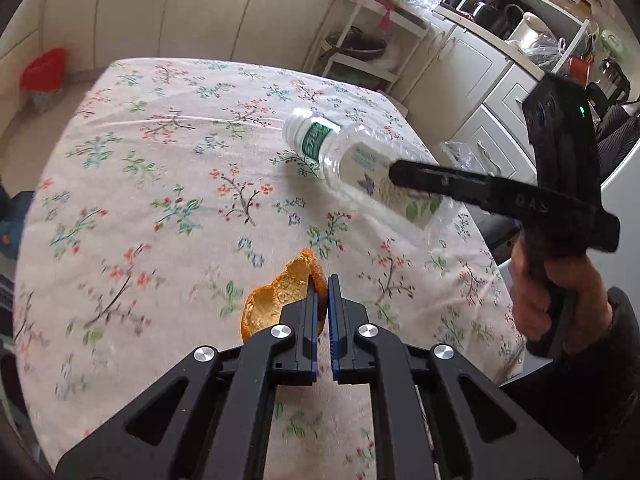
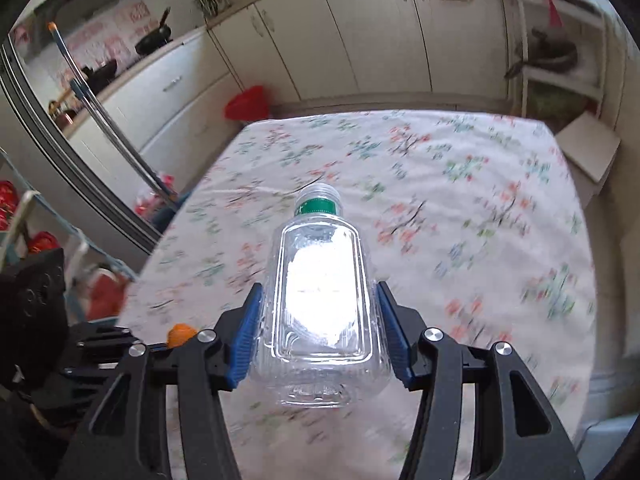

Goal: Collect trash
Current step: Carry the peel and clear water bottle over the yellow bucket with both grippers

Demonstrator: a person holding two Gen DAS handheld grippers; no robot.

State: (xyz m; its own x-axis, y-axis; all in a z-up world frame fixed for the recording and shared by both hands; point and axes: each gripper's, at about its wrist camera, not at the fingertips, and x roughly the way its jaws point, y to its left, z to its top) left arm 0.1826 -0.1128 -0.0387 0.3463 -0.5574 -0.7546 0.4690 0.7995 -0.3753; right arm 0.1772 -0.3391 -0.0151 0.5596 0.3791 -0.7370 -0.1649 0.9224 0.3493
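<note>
An orange peel (image 1: pixel 280 300) is pinched in the nearly closed left gripper (image 1: pixel 323 284). An empty plastic bottle (image 2: pixel 320 304) is clamped by the right gripper (image 2: pixel 320 320), jaws wide around it. Both pieces are judged lifted off the floral tablecloth (image 1: pixel 160 160); disposal remains, and no bin is identifiable.

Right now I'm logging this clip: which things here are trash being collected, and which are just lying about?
Job:
bottle, in right claw
orange peel, in left claw

Lying about:
tablecloth
red bag
white rack
pan
</note>
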